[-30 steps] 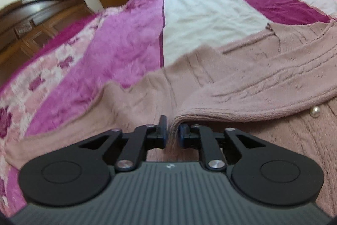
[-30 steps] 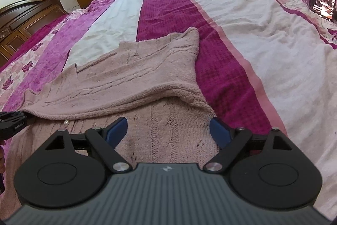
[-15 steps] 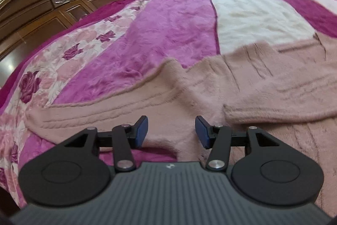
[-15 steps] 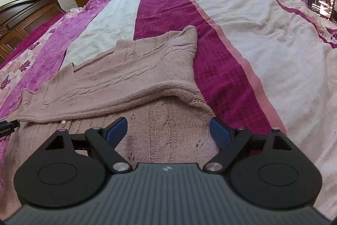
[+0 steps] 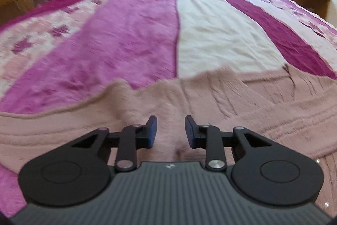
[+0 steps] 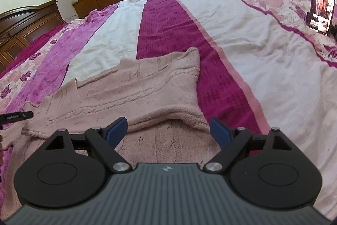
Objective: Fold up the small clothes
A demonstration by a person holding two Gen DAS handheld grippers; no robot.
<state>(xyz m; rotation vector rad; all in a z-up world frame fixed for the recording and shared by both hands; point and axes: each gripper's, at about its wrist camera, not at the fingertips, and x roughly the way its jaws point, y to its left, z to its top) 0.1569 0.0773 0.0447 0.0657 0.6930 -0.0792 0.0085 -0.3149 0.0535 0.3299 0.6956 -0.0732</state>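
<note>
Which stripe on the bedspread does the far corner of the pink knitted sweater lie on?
The dark magenta stripe. The pale pink knitted sweater's far corner overlaps it; the white stripe lies left of it.

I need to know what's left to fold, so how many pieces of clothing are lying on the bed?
1: a dusty-pink cable-knit sweater on the striped magenta-and-white bedspread, just ahead of both grippers. More could lie out of view.

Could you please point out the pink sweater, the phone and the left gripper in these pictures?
sweater (image 6: 147, 85), right wrist view, folded-over upper layer.
phone (image 6: 322, 5), right wrist view, lit screen.
left gripper (image 5: 170, 132), left wrist view, gap between its open fingertips.
</note>
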